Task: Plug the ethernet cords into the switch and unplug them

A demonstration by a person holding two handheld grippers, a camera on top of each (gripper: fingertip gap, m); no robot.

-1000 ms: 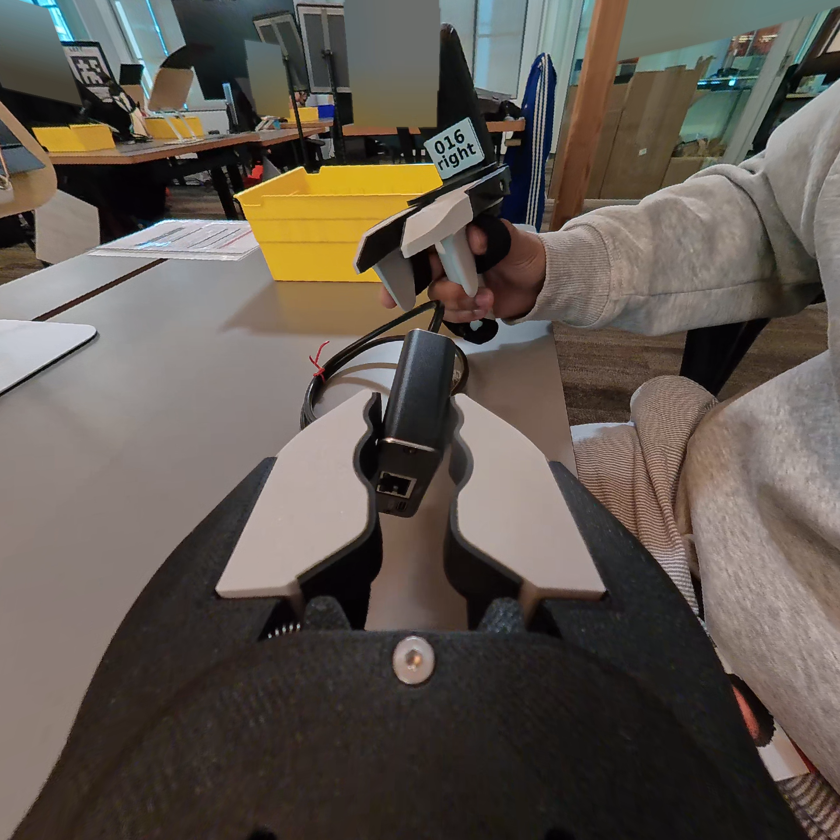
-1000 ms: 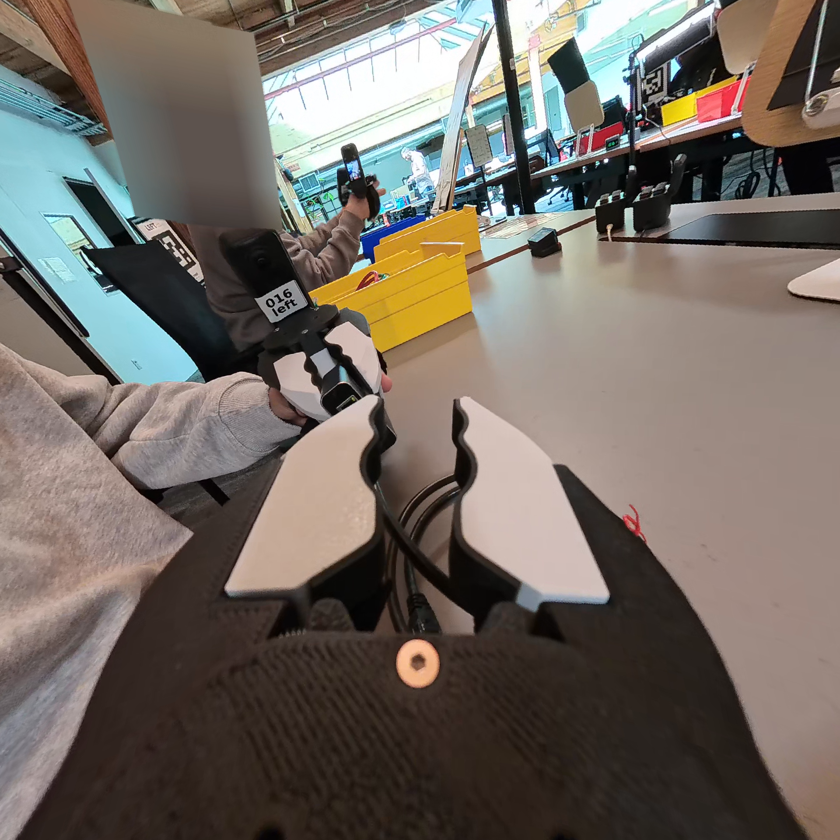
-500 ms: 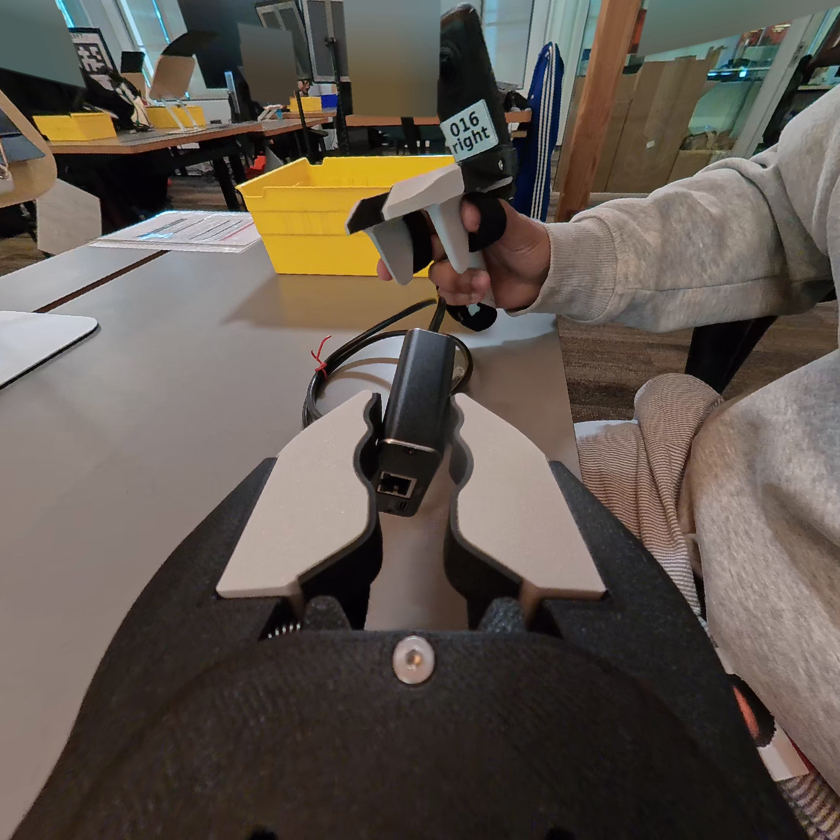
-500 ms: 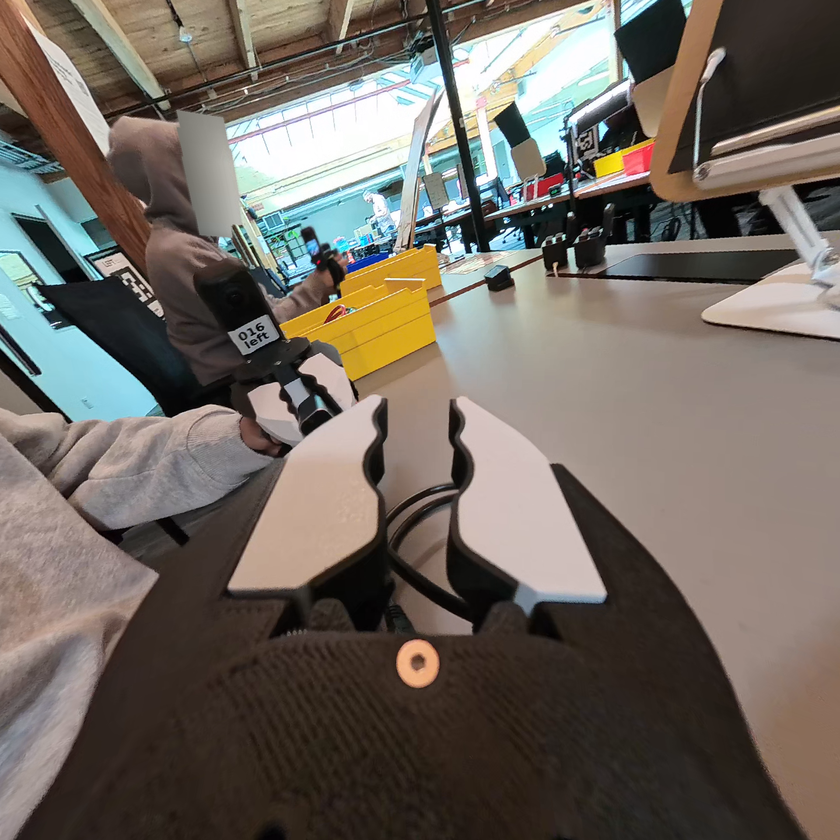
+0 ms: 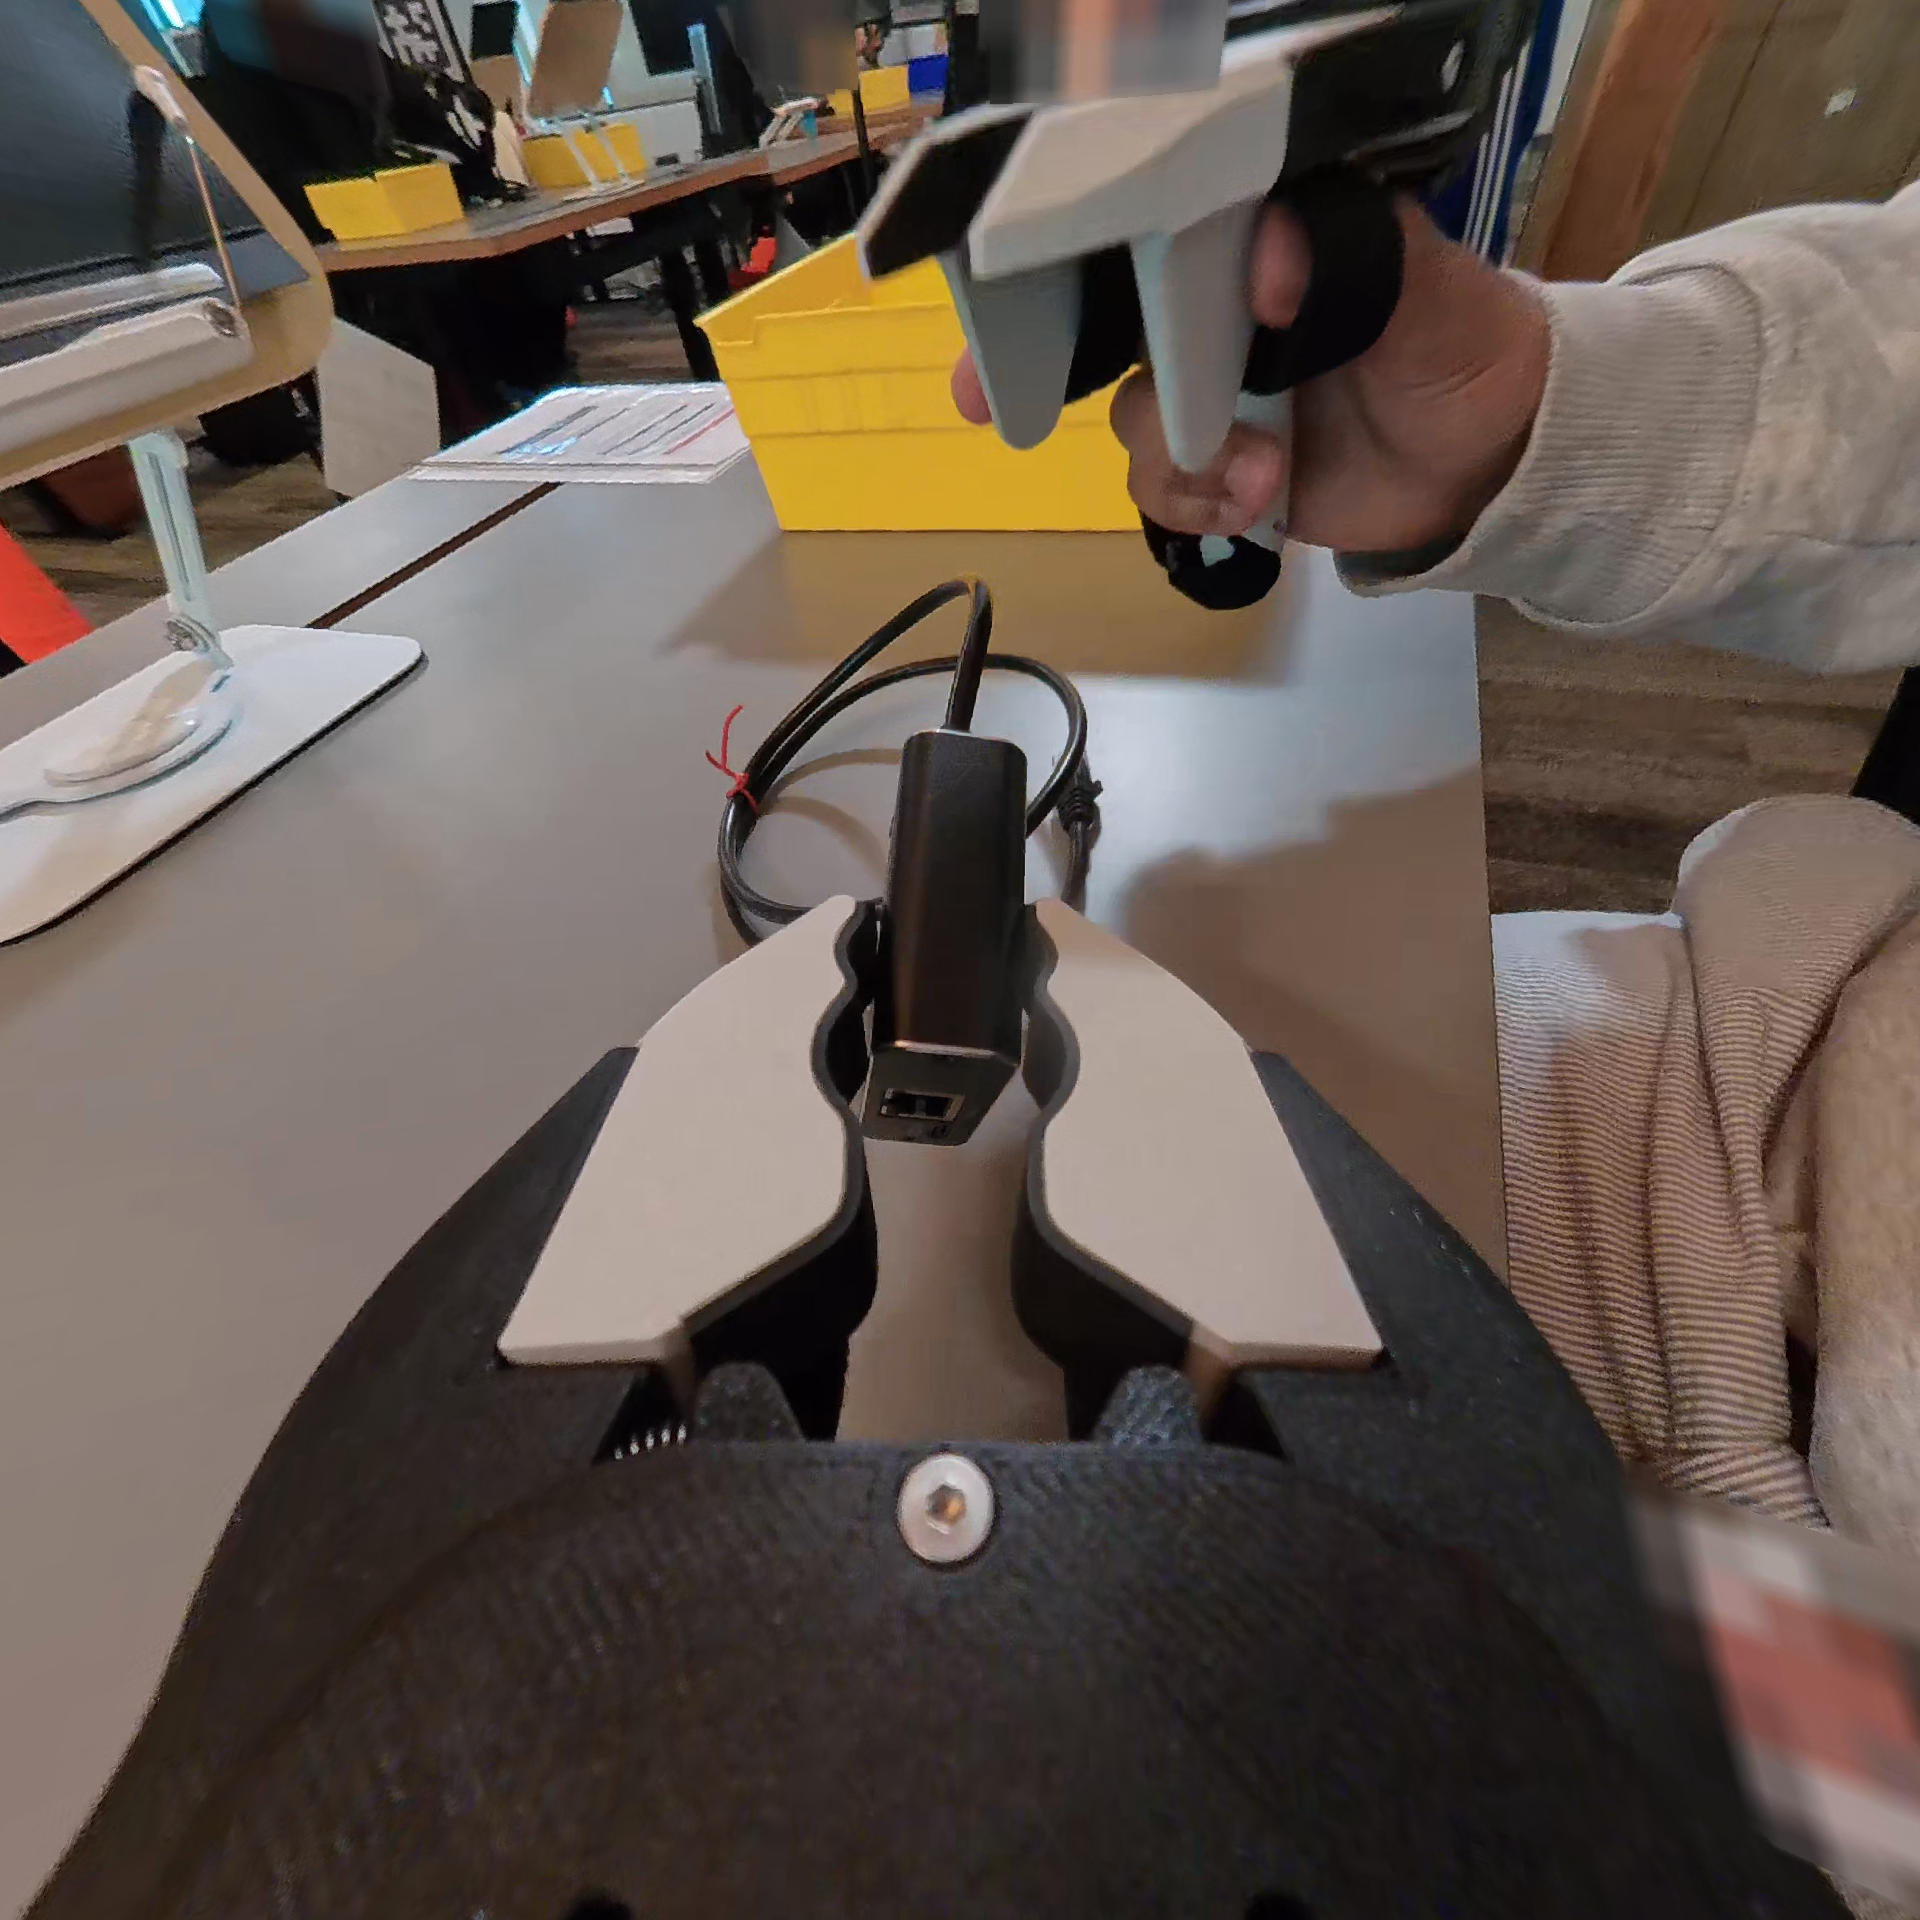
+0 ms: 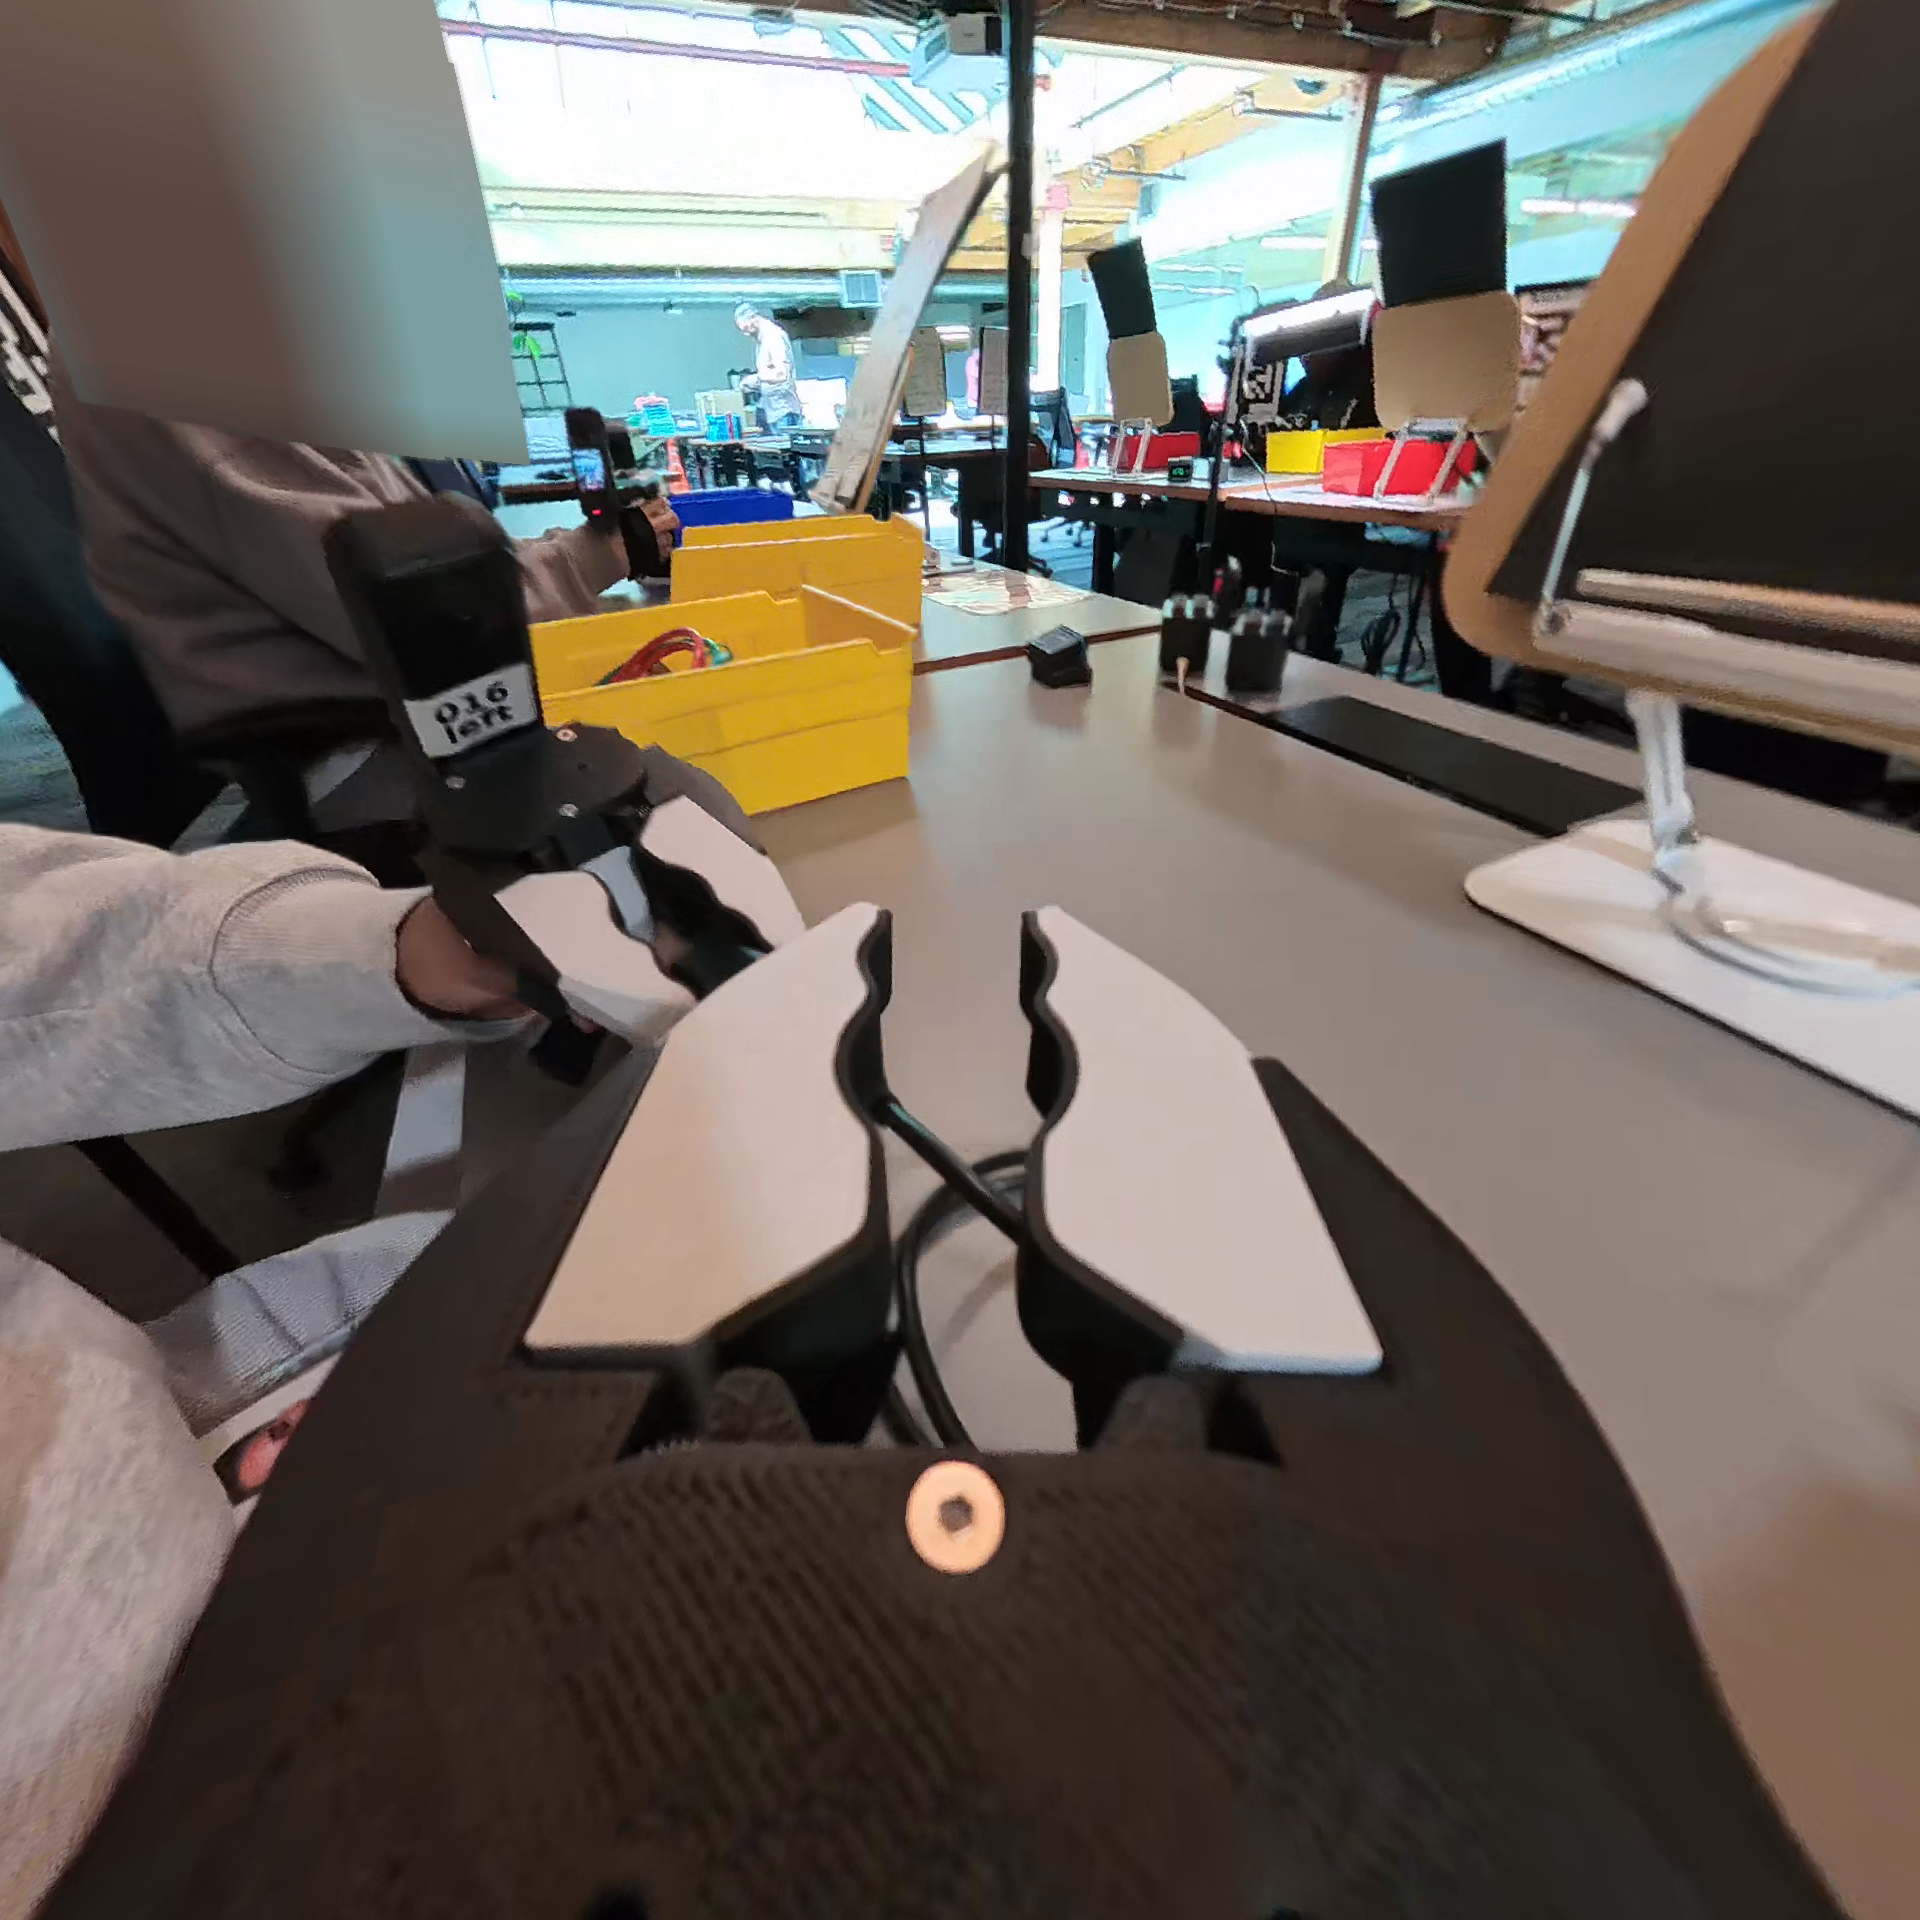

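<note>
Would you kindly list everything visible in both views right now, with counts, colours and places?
Adapter: one, black, clamped in the left tool, its port empty and facing the camera.
Cable: one, black, coiled on the table behind the adapter.
Table: one, grey, under everything.
Bins: at least two, yellow, far table edge.
Monitor stand: one, white base, on the table's far side.
Paper sheet: one, white, beside a bin.
Left tool: grey fingers, shut on the adapter.
Right tool: grey fingers, open, raised above the cable.
</note>
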